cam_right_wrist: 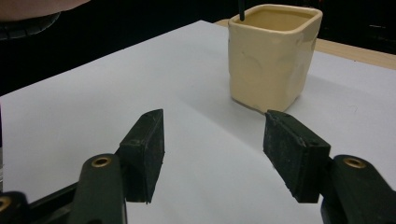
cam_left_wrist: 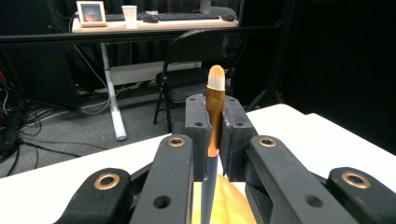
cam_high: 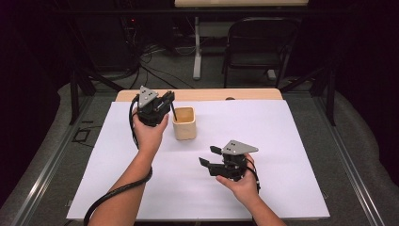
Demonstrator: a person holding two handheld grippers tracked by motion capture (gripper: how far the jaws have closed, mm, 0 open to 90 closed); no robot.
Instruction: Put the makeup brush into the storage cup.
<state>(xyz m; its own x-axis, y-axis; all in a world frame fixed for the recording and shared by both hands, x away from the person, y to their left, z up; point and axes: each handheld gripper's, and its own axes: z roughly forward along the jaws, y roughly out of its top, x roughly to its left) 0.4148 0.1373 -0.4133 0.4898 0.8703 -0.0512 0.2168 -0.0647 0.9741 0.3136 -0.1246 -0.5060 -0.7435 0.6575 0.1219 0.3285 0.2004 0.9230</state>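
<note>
A cream square cup [cam_high: 184, 123] [cam_right_wrist: 270, 56] stands on the white sheet near the table's back. My left gripper [cam_high: 168, 100] [cam_left_wrist: 215, 126] hangs just left of the cup, shut on a makeup brush [cam_left_wrist: 215, 107] with a copper ferrule and a pale tip. The brush's dark handle [cam_high: 173, 112] [cam_right_wrist: 241, 9] points down into the cup. The cup's yellow inside [cam_left_wrist: 229, 200] shows below my left jaws. My right gripper [cam_high: 209, 156] [cam_right_wrist: 212, 142] is open above the sheet, in front of the cup and to its right, with nothing between its jaws.
The white sheet [cam_high: 282, 141] covers most of the wooden table [cam_high: 244, 94]. A black folding chair [cam_high: 259, 44] [cam_left_wrist: 196, 60] and a desk leg [cam_high: 197, 52] stand beyond the far edge. A farther desk [cam_left_wrist: 154, 21] holds a keyboard and a paper cup.
</note>
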